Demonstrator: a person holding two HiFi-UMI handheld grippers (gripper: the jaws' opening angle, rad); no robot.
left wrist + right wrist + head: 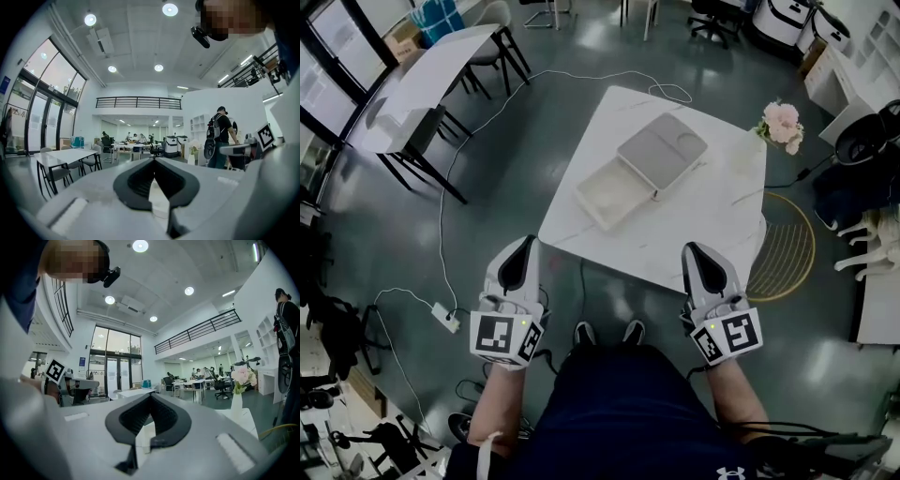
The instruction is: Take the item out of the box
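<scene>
An open box lies on the white square table in the head view. Its shallow white tray faces me, and the grey lid is folded back behind it. What lies in the tray I cannot make out. Both grippers hang well short of the table, close to my body above the floor. My left gripper is shut and holds nothing, its jaws meeting at the tip. My right gripper is likewise shut and empty. Both point toward the table's near edge.
A vase of pink flowers stands at the table's far right corner. A gold wire stand sits to the right of the table. A long white table stands far left. A cable and power strip lie on the floor beside my left gripper.
</scene>
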